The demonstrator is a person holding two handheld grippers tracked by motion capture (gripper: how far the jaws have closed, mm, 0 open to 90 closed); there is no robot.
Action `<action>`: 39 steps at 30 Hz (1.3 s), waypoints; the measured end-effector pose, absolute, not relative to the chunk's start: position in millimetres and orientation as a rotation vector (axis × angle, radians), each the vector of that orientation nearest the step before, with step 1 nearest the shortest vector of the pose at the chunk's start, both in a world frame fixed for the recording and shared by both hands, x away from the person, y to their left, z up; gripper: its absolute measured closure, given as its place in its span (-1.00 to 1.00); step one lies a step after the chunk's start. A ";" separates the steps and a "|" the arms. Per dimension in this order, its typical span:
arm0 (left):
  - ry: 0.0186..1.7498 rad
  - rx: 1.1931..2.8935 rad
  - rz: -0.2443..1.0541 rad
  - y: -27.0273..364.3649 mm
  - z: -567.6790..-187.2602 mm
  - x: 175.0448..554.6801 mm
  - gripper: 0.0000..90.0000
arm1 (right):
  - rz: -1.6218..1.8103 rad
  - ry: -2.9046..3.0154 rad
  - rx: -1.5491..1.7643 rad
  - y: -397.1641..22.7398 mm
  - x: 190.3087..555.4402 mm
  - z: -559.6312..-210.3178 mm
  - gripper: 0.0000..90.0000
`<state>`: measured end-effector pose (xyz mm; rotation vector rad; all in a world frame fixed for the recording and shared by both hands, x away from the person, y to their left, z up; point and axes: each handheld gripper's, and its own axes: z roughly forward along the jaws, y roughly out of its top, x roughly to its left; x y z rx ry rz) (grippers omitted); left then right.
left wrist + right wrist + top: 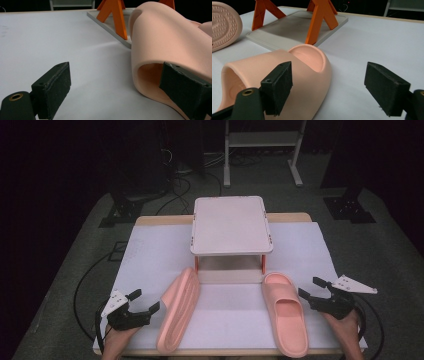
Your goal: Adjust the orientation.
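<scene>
My two hand-held grippers, left [144, 302] and right [306, 287], gape empty outside two pink foam slippers, tipped [179, 310] and upright [286, 312], lying lengthwise away from me.

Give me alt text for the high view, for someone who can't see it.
Two pink slippers lie on a white-covered table, the left slipper on its side, the right slipper upright, in front of a small raised shelf. A person's hands hold an open left claw and an open right claw just outside them.
</scene>
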<state>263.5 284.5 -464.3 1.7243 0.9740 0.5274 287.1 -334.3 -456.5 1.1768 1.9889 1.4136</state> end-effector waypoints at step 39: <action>0.939 1.893 0.420 250.1 -471.5 291.7 -0.21 | 1.410 2.005 1.154 -331.4 286.4 -456.7 -0.51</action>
